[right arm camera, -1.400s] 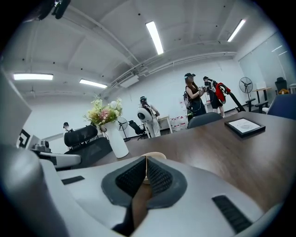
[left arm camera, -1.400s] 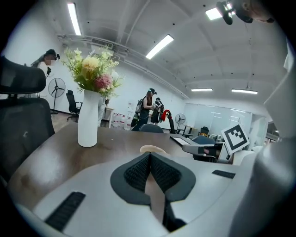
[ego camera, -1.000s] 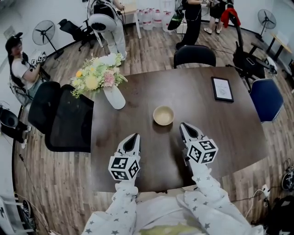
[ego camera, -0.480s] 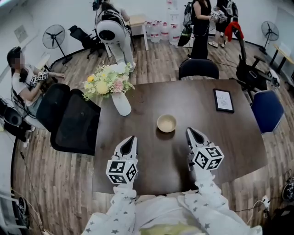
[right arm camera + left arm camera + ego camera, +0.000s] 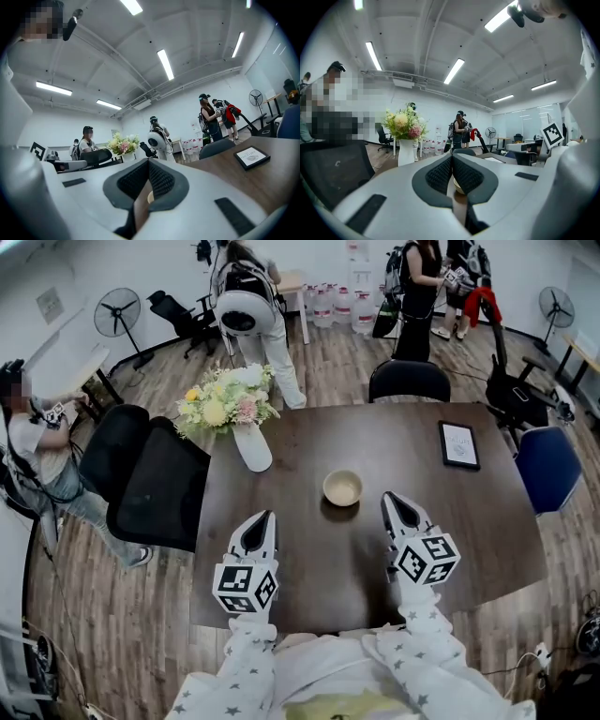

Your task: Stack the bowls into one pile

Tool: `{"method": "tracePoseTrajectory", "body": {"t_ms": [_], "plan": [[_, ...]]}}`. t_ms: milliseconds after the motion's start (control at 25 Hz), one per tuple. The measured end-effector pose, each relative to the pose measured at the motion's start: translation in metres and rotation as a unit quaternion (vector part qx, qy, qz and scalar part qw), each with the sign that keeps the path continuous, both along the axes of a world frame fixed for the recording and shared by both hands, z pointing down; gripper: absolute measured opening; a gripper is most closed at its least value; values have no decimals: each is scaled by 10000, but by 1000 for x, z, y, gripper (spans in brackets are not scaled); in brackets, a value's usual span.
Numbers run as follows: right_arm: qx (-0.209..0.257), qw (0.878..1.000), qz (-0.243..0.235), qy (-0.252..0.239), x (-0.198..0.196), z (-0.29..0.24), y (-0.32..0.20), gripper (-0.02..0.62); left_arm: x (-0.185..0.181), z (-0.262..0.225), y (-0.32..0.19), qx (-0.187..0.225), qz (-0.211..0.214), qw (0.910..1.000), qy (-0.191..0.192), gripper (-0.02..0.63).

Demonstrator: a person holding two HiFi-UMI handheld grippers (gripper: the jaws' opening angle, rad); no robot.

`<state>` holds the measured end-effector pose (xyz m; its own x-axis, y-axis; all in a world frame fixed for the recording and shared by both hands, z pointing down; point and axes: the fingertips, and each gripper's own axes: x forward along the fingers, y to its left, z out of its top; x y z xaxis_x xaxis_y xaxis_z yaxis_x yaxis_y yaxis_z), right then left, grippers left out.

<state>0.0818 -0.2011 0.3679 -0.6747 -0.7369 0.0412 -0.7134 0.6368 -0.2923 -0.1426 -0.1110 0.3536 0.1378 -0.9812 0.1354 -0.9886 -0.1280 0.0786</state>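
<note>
A tan bowl (image 5: pixel 342 487) stands alone near the middle of the dark wooden table (image 5: pixel 469 512); I cannot tell whether it is one bowl or a nested pile. My left gripper (image 5: pixel 265 518) hovers at its near left and is shut with nothing in it. At the bowl's near right is my right gripper (image 5: pixel 389 499), also shut and holding nothing. Neither touches the bowl. In the left gripper view the left gripper (image 5: pixel 452 157) points level, and the bowl (image 5: pixel 458 186) peeks through the gap below its tips. The right gripper view shows the right gripper (image 5: pixel 148 162) and a sliver of the bowl (image 5: pixel 150 197).
A white vase of flowers (image 5: pixel 251 442) stands at the table's far left corner. A framed card (image 5: pixel 458 444) lies flat at the far right. Black chairs (image 5: pixel 155 486) (image 5: pixel 406 381) and a blue chair (image 5: pixel 544 465) ring the table. Several people stand or sit beyond.
Both grippers have risen a little above the table and stay shut. The bowl has not moved. The seated person at the left has shifted toward the frame's edge.
</note>
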Motion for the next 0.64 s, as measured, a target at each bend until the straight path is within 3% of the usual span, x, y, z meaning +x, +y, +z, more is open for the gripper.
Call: {"method": "tracePoseTrajectory", "body": {"t_ms": [640], "plan": [[76,9999,85,37,3,0,-5,21,-9,-7,-2,94,-115,9999,-29,25]]}}
